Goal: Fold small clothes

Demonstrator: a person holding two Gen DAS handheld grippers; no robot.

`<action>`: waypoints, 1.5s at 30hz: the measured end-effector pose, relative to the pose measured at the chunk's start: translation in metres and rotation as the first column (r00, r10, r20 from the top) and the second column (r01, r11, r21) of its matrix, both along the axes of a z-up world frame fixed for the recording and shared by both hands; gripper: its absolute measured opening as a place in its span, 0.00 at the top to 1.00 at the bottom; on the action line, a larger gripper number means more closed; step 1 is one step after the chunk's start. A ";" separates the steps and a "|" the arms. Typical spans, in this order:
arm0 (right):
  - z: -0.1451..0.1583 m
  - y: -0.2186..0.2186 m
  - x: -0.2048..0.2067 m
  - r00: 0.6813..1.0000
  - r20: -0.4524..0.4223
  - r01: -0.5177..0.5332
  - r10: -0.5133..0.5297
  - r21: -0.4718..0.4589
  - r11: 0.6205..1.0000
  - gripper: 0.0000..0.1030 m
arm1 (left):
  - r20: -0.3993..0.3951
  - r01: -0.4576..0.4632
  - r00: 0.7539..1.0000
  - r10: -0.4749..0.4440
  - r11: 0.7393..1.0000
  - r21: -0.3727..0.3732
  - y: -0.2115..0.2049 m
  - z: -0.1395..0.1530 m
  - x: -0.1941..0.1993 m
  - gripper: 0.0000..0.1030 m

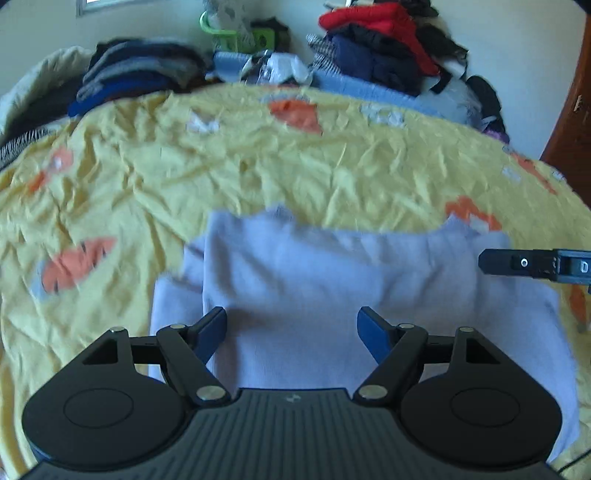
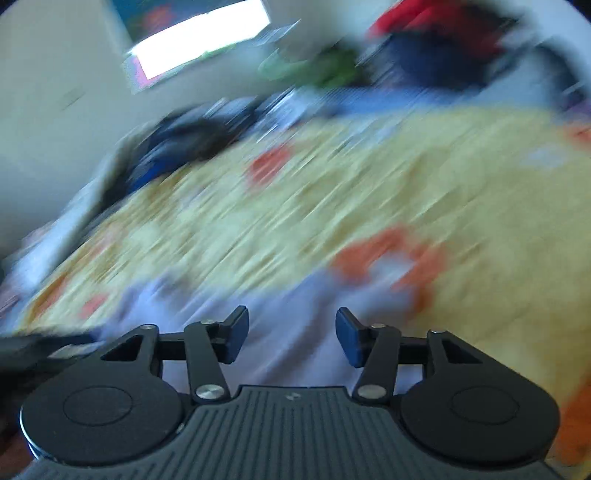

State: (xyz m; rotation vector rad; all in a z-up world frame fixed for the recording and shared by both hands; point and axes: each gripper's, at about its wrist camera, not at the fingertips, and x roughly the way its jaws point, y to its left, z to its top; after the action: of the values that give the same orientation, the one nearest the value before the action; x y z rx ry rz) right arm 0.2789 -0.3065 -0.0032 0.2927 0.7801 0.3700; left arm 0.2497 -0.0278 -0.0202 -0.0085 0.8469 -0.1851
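A pale lilac garment point(image 1: 332, 273) lies partly folded on the yellow patterned bedsheet point(image 1: 221, 166). My left gripper point(image 1: 291, 332) hovers over the garment's near part, jaws wide open with only cloth lying beneath them. A black finger of the right gripper point(image 1: 532, 264) reaches in from the right edge over the garment's right side. In the heavily blurred right wrist view, my right gripper point(image 2: 291, 334) is open above the same lilac garment point(image 2: 288, 306), nothing pinched between its blue pads point(image 2: 349, 338).
Stacks of folded dark and blue clothes point(image 1: 140, 74) sit at the bed's far left. A heap of red, black and navy clothes point(image 1: 384, 48) rises at the far right. A green plastic item point(image 1: 221, 33) stands by the wall. A brown wooden door edge point(image 1: 576, 110) is at right.
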 end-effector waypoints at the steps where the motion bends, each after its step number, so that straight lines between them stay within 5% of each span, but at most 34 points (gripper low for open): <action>1: -0.007 0.002 0.003 1.000 -0.018 -0.021 0.022 0.006 1.000 0.48 | 0.007 -0.010 1.000 0.009 1.000 0.026 0.000 -0.005 -0.001 0.25; 4: -0.020 0.002 0.013 0.996 -0.012 0.083 -0.086 -0.149 0.985 0.58 | 0.043 -0.035 0.999 0.031 0.995 0.095 0.006 -0.007 -0.012 0.25; 7: -0.004 -0.006 -0.001 0.960 0.080 0.278 -0.268 -0.196 0.940 0.52 | 0.073 -0.061 0.996 0.055 0.994 0.088 0.021 0.001 -0.028 0.24; 12: 0.009 0.029 -0.048 0.989 0.141 0.079 -0.053 -0.189 0.979 0.40 | 0.069 -0.061 0.996 0.054 0.993 0.098 0.033 -0.002 -0.044 0.24; 15: 0.002 0.046 -0.069 0.992 0.129 0.030 0.010 -0.301 0.953 0.40 | 0.041 -0.103 0.994 0.100 0.992 0.073 0.044 -0.010 -0.047 0.24; 18: -0.012 0.047 -0.061 0.989 0.116 0.136 -0.096 -0.414 0.900 0.44 | 0.019 -0.124 0.992 0.124 0.992 0.023 0.054 -0.008 -0.055 0.24; 20: -0.005 0.043 -0.080 0.972 0.172 0.219 -0.163 -0.387 0.896 0.40 | 0.027 -0.124 0.992 0.123 0.992 0.034 0.054 -0.006 -0.062 0.24; 24: 0.004 0.056 -0.115 0.978 0.194 0.137 -0.080 -0.301 0.944 0.36 | 0.006 -0.117 0.993 0.117 0.993 0.009 0.051 -0.007 -0.071 0.24; 29: -0.017 0.076 -0.116 0.992 0.115 0.091 -0.048 -0.405 0.910 0.33 | 0.007 -0.106 0.994 0.106 0.994 0.020 0.046 -0.005 -0.082 0.24; 34: -0.004 0.087 -0.142 0.980 0.181 0.147 -0.084 -0.373 0.916 0.32 | 0.000 -0.109 0.994 0.109 0.994 0.027 0.047 -0.004 -0.086 0.24; 45: 0.005 0.134 -0.180 0.973 0.228 0.081 0.020 -0.423 0.903 0.30 | 0.018 -0.104 0.994 0.104 0.993 0.052 0.055 0.002 -0.087 0.24</action>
State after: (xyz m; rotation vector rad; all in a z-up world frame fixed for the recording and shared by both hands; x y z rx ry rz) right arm 0.0988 -0.1725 0.0017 -0.1530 0.6097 0.1877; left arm 0.1626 0.0275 -0.0179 -0.0014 0.8341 -0.0645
